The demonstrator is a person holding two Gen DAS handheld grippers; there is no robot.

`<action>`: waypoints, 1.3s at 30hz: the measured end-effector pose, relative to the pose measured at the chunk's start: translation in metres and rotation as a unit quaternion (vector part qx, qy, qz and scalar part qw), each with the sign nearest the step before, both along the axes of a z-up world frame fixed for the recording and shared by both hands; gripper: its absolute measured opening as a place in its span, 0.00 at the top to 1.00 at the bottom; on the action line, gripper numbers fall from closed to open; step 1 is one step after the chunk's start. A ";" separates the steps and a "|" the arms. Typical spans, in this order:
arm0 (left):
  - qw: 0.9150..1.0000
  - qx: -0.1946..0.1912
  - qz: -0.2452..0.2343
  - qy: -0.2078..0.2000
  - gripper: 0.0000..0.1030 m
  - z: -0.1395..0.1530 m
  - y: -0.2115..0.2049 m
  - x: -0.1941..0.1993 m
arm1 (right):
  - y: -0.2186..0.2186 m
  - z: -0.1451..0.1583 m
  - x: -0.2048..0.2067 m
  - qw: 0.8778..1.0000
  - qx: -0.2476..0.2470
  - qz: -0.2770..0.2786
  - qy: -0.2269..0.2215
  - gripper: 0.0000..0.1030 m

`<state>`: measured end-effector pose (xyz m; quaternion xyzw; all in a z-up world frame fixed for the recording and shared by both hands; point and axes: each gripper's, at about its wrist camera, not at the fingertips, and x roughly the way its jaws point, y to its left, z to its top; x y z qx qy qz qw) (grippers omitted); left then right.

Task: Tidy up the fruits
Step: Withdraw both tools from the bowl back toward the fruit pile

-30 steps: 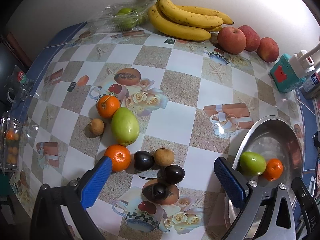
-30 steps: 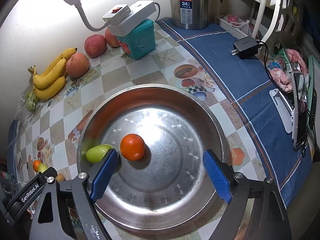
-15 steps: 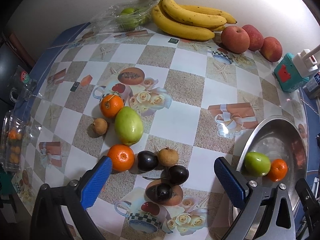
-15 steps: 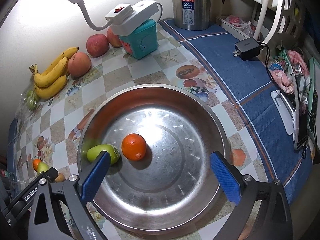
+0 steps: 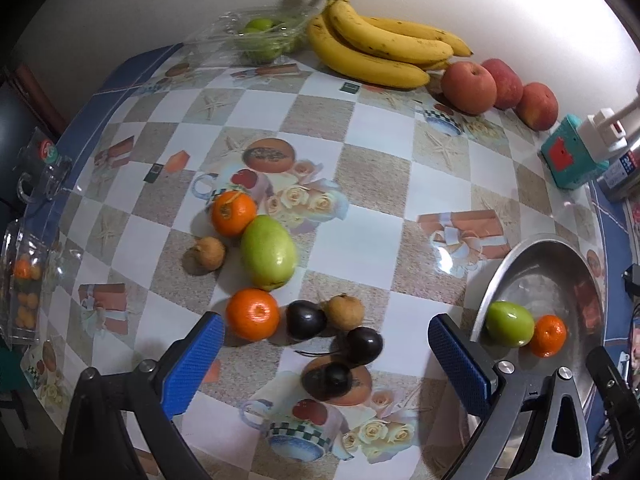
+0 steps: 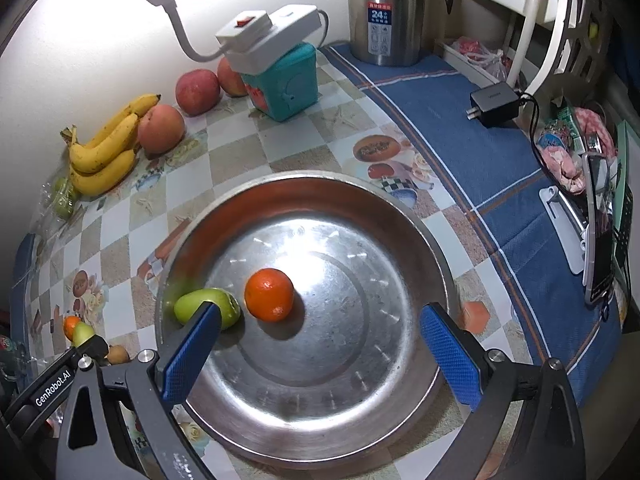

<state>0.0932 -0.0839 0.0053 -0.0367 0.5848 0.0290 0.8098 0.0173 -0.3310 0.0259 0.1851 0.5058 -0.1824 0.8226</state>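
Observation:
A steel bowl (image 6: 400, 392) holds an orange (image 6: 269, 294) and a small green fruit (image 6: 192, 307); my right gripper (image 6: 318, 350) hangs open above it with nothing between its fingers. In the left wrist view the bowl (image 5: 496, 280) sits at the right. On the cloth lie two oranges (image 5: 252, 313) (image 5: 233, 213), a large green mango (image 5: 267, 252), two brown fruits (image 5: 345, 311) (image 5: 209, 253) and three dark plums (image 5: 305, 319). My left gripper (image 5: 326, 354) is open above the plums, its left finger beside the near orange.
Bananas (image 5: 380, 50), three red apples (image 5: 469, 87) and a clear box of green fruit (image 5: 260, 38) line the back wall. A teal box with a power strip (image 6: 286, 76), a steel kettle (image 6: 386, 8) and a black charger (image 6: 494, 104) stand beyond the bowl. Clear containers (image 5: 24, 280) sit at the left edge.
The right gripper's jaws have spread wider over the bowl. The left gripper has drifted slightly, so the fruits sit a little farther right in its view.

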 end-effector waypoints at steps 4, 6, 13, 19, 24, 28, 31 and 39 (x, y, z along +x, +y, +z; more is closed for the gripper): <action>1.000 -0.006 0.020 -0.005 0.00 0.003 0.019 -0.002 | 0.006 0.001 0.002 1.000 0.015 0.009 -0.008 0.03; 0.999 -0.002 0.033 -0.012 0.00 0.006 0.030 -0.003 | 0.013 0.000 0.004 1.000 0.007 0.017 -0.002 0.03; 0.998 0.002 0.062 -0.029 0.00 0.015 0.063 -0.009 | 0.049 0.002 0.008 0.998 -0.004 0.064 -0.007 0.03; 0.996 0.010 0.073 -0.046 0.00 0.023 0.086 -0.016 | 0.076 0.000 0.009 0.994 0.031 0.101 -0.016 0.03; 0.994 0.014 0.089 -0.055 0.00 0.029 0.106 -0.020 | 0.094 0.002 0.008 0.991 0.043 0.123 -0.031 0.03; 0.994 0.020 0.085 -0.066 0.00 0.034 0.115 -0.022 | 0.110 0.007 0.009 0.988 0.040 0.142 -0.042 0.03; 0.995 0.011 0.081 -0.063 0.00 0.033 0.119 -0.020 | 0.120 0.007 0.011 0.986 0.042 0.158 -0.042 0.03; 0.997 0.013 0.043 -0.063 0.00 0.033 0.112 -0.018 | 0.133 0.001 0.013 0.983 0.044 0.171 -0.041 0.03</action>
